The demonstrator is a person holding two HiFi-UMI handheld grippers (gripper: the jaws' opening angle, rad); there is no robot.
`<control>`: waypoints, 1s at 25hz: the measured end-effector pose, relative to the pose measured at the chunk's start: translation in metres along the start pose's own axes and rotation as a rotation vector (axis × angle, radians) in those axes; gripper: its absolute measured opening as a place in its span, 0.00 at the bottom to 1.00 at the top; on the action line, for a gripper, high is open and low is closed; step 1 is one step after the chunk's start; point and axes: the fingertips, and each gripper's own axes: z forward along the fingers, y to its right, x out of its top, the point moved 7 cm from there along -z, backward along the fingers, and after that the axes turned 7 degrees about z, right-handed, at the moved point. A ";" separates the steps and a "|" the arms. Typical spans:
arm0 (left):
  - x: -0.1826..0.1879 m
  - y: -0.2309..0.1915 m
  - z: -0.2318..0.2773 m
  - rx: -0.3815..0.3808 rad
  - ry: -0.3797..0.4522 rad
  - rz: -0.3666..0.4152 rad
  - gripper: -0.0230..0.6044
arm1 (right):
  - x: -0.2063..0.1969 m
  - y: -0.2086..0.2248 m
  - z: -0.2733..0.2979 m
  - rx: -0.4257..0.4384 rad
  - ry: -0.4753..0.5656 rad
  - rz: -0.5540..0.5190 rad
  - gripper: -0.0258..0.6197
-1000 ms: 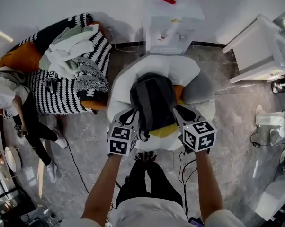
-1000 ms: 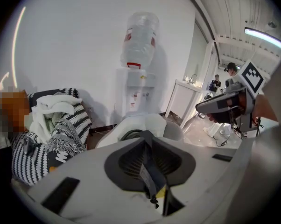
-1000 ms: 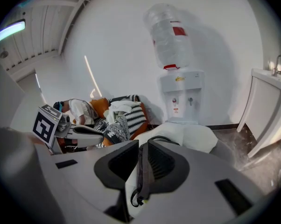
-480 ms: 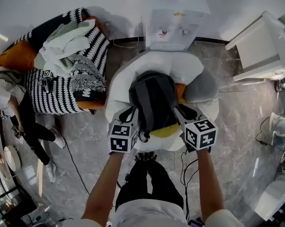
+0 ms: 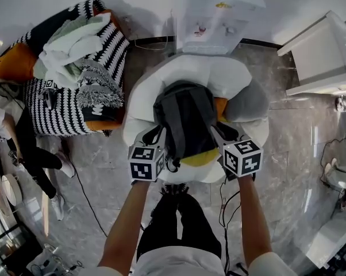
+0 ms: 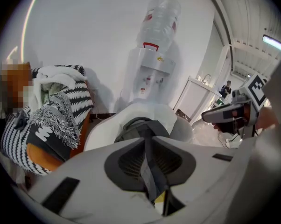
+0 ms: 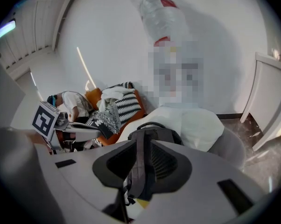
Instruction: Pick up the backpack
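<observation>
1. On the left gripper (image 5: 154,137): jaws at a narrow slit, clamped on the left shoulder strap (image 6: 150,167) close to the seat's near edge.
2. In the middle of the white cushioned seat (image 5: 156,76): dark grey backpack (image 5: 184,117) lying flat, carry loop toward the far edge, lower end toward the near edge.
3. Probably soft, floppy and fairly light; likely to sag and swing once hung from 2 straps. Grippy webbing, nothing fragile. Best taken evenly on both straps.
4. On the right gripper (image 5: 219,134): jaws just eased slightly wider, only narrowly apart, right shoulder strap (image 7: 139,167) filling the gap against both pads.
</observation>
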 end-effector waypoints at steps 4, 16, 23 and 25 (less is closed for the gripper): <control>-0.010 -0.002 0.015 -0.006 -0.008 0.004 0.18 | -0.007 0.013 0.015 -0.008 -0.002 0.004 0.15; -0.042 -0.016 0.055 -0.011 -0.047 -0.016 0.23 | -0.030 0.044 0.062 -0.009 -0.035 0.072 0.18; -0.059 -0.024 0.085 -0.020 -0.055 -0.026 0.25 | -0.040 0.062 0.087 -0.033 -0.041 0.066 0.18; -0.065 -0.027 0.093 -0.021 -0.060 -0.031 0.25 | -0.044 0.068 0.094 -0.034 -0.037 0.079 0.18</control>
